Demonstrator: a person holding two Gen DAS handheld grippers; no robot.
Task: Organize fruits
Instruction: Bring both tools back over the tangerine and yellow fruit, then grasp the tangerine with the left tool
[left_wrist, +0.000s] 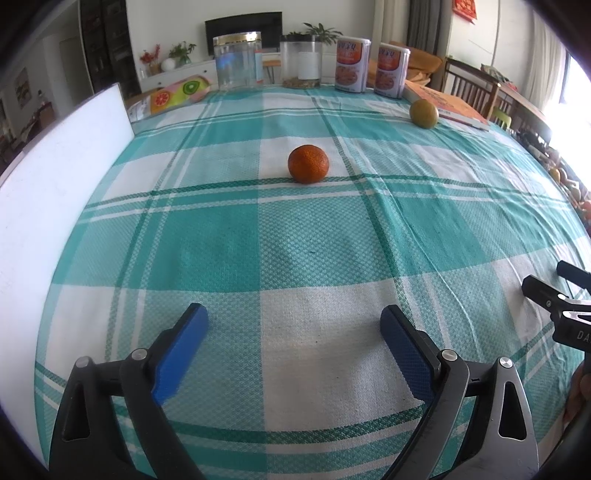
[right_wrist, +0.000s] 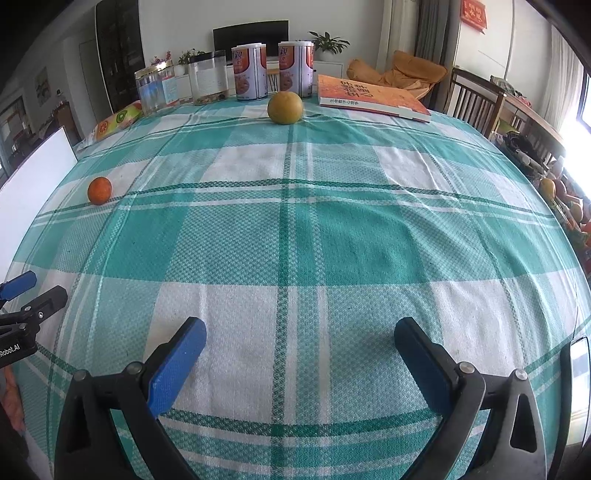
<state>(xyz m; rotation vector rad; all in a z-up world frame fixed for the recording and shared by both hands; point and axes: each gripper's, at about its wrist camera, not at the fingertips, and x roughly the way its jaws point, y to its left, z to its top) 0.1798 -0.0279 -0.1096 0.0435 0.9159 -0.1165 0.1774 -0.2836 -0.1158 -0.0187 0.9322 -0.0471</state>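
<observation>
Left gripper (left_wrist: 293, 332) and right gripper (right_wrist: 299, 347) hover low over the tablecloth (left_wrist: 314, 240), fingers spread, holding nothing. Farther out sits the orange (left_wrist: 308, 164); beyond it, the green fruit (right_wrist: 285, 107) just beside the book (right_wrist: 369, 96).

- We see a home's living-dining room: a checked tablecloth (right_wrist: 295, 229) covers the dining table.
- Wooden chairs (right_wrist: 476, 99), a television (right_wrist: 251, 33), houseplants (right_wrist: 328, 40) and a sideboard (left_wrist: 177, 74) surround us.
</observation>
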